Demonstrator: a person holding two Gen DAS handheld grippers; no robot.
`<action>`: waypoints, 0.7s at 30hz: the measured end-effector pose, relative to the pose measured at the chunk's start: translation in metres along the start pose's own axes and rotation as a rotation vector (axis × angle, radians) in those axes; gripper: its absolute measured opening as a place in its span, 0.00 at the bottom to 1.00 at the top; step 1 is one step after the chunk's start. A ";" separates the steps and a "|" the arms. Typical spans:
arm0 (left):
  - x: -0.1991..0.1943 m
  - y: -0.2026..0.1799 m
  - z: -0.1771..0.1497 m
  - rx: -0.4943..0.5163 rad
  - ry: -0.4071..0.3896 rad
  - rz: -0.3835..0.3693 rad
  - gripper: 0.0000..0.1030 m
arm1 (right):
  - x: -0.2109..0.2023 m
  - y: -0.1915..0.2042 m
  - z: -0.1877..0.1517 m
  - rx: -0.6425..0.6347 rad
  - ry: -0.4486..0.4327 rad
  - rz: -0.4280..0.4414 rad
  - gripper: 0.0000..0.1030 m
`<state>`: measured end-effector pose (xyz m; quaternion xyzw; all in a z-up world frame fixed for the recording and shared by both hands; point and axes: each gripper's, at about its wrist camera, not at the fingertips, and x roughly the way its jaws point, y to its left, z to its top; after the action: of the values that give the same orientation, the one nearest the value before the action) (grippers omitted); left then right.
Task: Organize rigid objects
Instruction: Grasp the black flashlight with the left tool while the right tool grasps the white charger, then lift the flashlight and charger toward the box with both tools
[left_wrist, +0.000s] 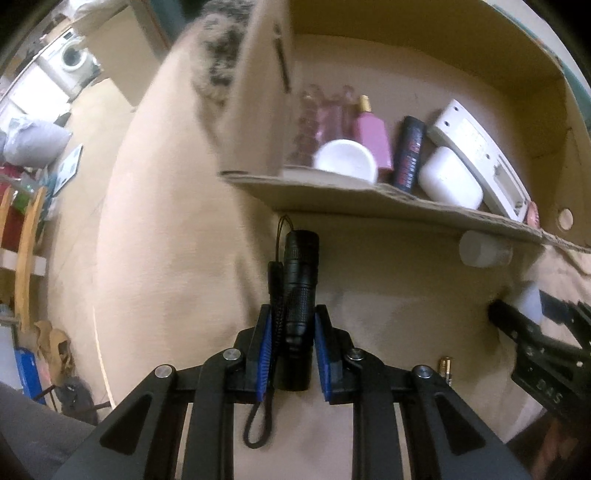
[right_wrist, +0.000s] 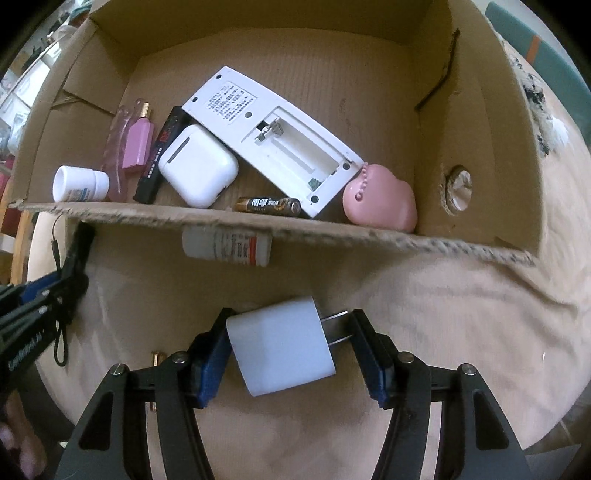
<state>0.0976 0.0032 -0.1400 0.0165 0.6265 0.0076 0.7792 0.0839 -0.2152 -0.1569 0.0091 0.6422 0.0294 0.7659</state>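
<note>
Near field, bottom centre of each wrist view. Left gripper (left_wrist: 293, 354): jaws pinching a black flashlight (left_wrist: 300, 295) along its barrel; its wrist cord (left_wrist: 258, 424) hangs loose at the lower left of the jaws. Right gripper (right_wrist: 288, 350): jaws closed across a white plug adapter (right_wrist: 280, 350), one pad on the body, the other against the prongs (right_wrist: 336, 328).

Risks, judged:
- Adapter sits skewed, and thin prongs are a poor bearing surface; it may pivot or slip out on the lift over the box wall.
- The dangling cord could snag the ragged front edge of the cardboard box (right_wrist: 332, 229).
- The two grippers are close side by side; both heading for the same opening could collide.

Mid field: a white pill bottle (right_wrist: 227, 245) lies on the beige cloth, tight against the outside of the front wall. A small brass-coloured item (right_wrist: 157, 358) lies by the right gripper; cannot identify it.

Far field, inside the box: small white jar (right_wrist: 79, 184), clear pink bottle (right_wrist: 118, 162), pink perfume bottle (right_wrist: 138, 144), black tube (right_wrist: 162, 155), white earbud case (right_wrist: 197, 173), white device lying back-up with its battery bay open (right_wrist: 273, 136), one battery (right_wrist: 269, 205), pink cloud-shaped piece (right_wrist: 380, 199). All crowd the front; the rear floor is bare.
</note>
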 end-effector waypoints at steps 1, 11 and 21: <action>-0.002 0.002 0.000 -0.006 -0.004 0.001 0.19 | -0.001 -0.001 -0.001 0.003 -0.001 0.005 0.64; 0.001 0.008 -0.005 -0.051 -0.021 0.010 0.19 | -0.016 -0.004 -0.003 0.013 -0.037 0.034 0.64; -0.030 0.023 -0.016 -0.114 -0.132 0.012 0.18 | -0.052 0.000 -0.019 0.005 -0.147 0.046 0.64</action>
<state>0.0763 0.0254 -0.1138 -0.0239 0.5722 0.0467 0.8185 0.0565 -0.2188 -0.1091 0.0279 0.5837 0.0447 0.8102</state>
